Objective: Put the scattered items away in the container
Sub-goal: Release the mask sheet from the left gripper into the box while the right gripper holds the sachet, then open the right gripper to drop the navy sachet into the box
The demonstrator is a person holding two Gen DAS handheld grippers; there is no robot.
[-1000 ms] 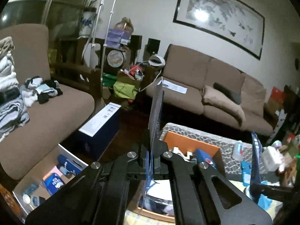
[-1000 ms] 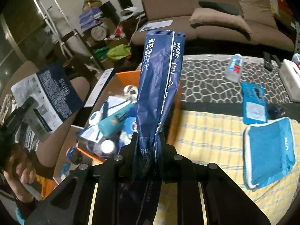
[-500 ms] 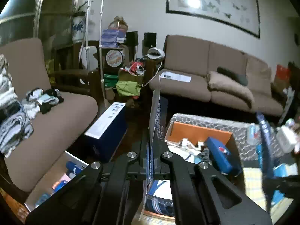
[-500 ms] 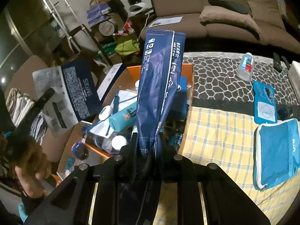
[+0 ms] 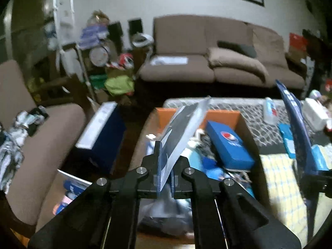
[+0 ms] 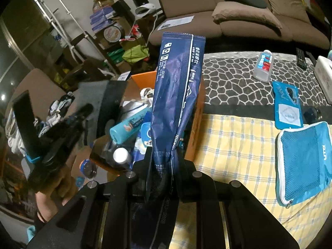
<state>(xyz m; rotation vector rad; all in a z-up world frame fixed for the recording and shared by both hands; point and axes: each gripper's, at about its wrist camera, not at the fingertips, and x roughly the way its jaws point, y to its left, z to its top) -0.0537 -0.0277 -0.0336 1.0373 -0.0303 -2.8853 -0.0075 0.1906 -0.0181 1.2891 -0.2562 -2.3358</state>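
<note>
Left gripper (image 5: 166, 159) now over orange box (image 5: 220, 115), no longer beside it; jaws just easing apart, flat sachet (image 5: 182, 132) loose between, tilting right. Right gripper (image 6: 162, 155) unmoved, clenched on navy packet (image 6: 178, 83) by box edge.

The orange cardboard box (image 6: 143, 78) is crowded: a teal bottle (image 6: 126, 128), a blue Pepsi carton (image 5: 228, 145) and clutter fill it. The yellow checked cloth (image 6: 234, 145) beside it lies mostly bare, up to a blue mesh pouch (image 6: 305, 161).
</note>
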